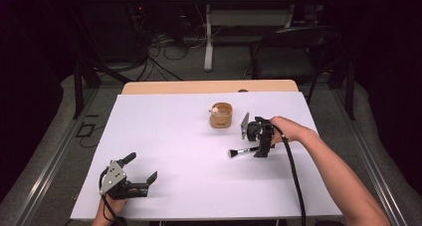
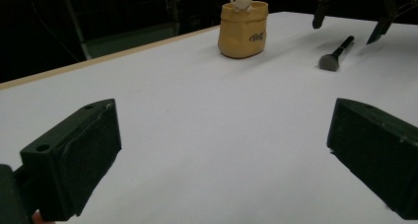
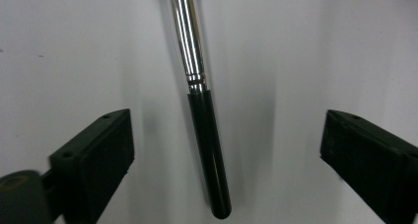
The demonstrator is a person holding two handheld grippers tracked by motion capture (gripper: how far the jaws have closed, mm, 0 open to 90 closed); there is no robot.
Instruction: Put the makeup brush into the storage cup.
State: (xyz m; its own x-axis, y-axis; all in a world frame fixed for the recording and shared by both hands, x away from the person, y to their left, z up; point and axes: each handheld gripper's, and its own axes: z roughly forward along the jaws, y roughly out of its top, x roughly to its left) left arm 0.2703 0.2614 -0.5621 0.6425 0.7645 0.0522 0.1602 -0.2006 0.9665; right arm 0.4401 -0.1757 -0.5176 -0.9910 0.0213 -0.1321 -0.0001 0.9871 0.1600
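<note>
Right gripper (image 1: 262, 145) spread wide over a make-up brush (image 1: 242, 151) that lies flat on the white table (image 1: 174, 136); it has hold of nothing.

In the high view the right gripper points down at the brush's handle end, right of the table's middle, with a tan pot (image 1: 221, 115) just behind it, and the left gripper (image 1: 142, 173) sits near the front left edge, its jaws apart and bare. In the left gripper view its two black jaws stand wide over bare table, with the pot (image 2: 243, 29), the brush (image 2: 335, 54) and the other gripper far off ahead. In the right gripper view the brush's black handle and silver ferrule (image 3: 202, 110) lie between the open jaws, touching neither.
</note>
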